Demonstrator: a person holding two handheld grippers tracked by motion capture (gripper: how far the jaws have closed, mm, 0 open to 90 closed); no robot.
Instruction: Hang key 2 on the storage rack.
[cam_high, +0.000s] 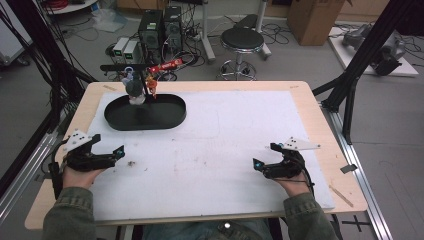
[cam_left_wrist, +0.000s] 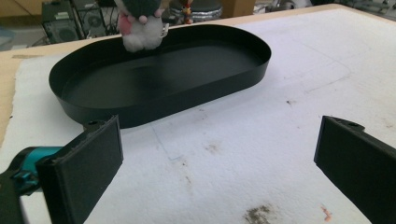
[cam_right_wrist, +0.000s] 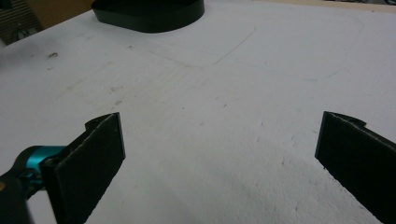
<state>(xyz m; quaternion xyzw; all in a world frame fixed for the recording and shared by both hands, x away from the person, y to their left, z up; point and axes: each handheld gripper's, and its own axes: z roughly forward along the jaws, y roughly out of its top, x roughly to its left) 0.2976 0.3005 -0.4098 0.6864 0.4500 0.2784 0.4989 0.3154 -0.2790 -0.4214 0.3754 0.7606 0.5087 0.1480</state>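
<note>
A black oval tray (cam_high: 175, 119) lies at the back left of the white foam sheet (cam_high: 225, 145). From a black stand (cam_high: 124, 66) over the tray hang a small grey and white plush toy (cam_high: 134, 90) and an orange figure (cam_high: 151, 86). My left gripper (cam_high: 107, 146) rests at the front left, open, with nothing between its jaws. The left gripper view has that gripper (cam_left_wrist: 215, 163) facing the tray (cam_left_wrist: 154, 112) with the plush toy (cam_left_wrist: 140, 28) above its far rim. My right gripper (cam_high: 265, 155) sits at the front right, open and empty. The right gripper view shows it (cam_right_wrist: 219, 158) over bare sheet, the tray (cam_right_wrist: 149, 18) far off.
A brown stain (cam_high: 132, 163) marks the sheet just ahead of the left gripper. The sheet covers a wooden table (cam_high: 320, 130). Behind the table stand a black stool (cam_high: 242, 40) and computer towers (cam_high: 160, 27); black frame struts (cam_high: 360, 65) rise at the right.
</note>
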